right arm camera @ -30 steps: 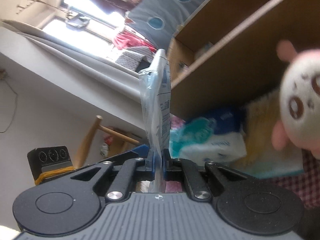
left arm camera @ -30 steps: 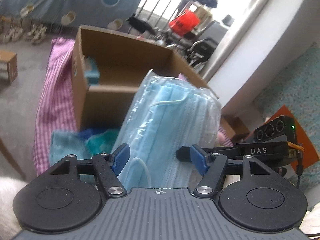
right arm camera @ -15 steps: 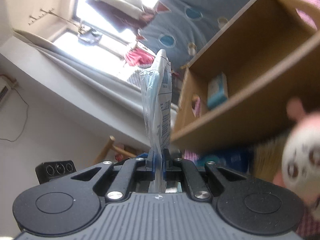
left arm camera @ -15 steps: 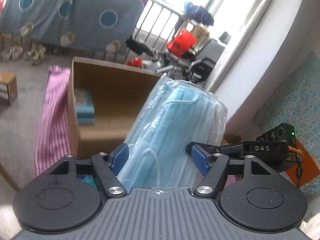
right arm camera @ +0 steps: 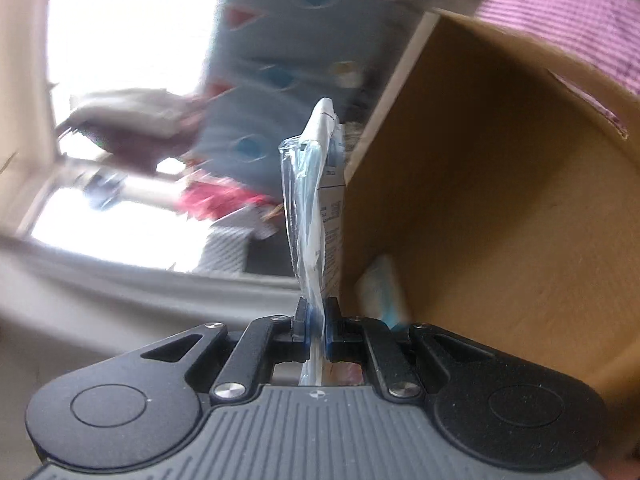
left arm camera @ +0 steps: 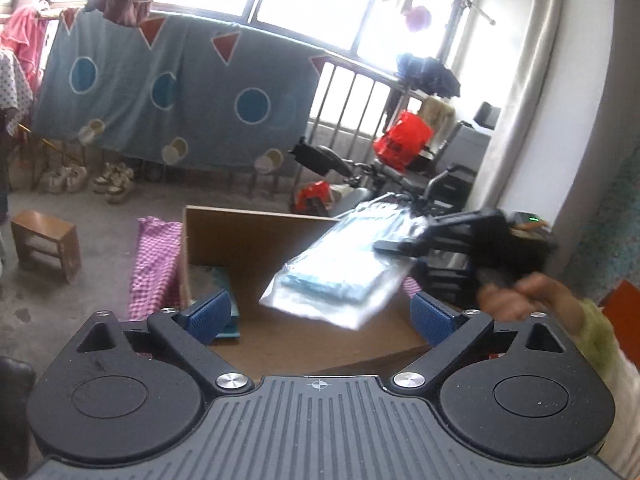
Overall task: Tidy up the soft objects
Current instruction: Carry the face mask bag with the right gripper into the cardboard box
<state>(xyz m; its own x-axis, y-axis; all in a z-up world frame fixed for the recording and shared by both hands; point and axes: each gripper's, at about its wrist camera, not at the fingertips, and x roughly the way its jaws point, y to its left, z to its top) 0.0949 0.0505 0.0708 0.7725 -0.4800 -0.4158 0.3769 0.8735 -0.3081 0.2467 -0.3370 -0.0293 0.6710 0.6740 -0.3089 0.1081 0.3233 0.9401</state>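
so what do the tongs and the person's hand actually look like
Both tongs share one build: a grey ribbed body, two round black discs, black linkage arms with silver screws, and blue textured pads. The left tongs show this best; the right tongs match. The right hand is bare, with a pale yellow-green sleeve.

Mask pack (left arm camera: 340, 276) above cardboard box (left arm camera: 256, 236); stool (left arm camera: 46, 244) far left
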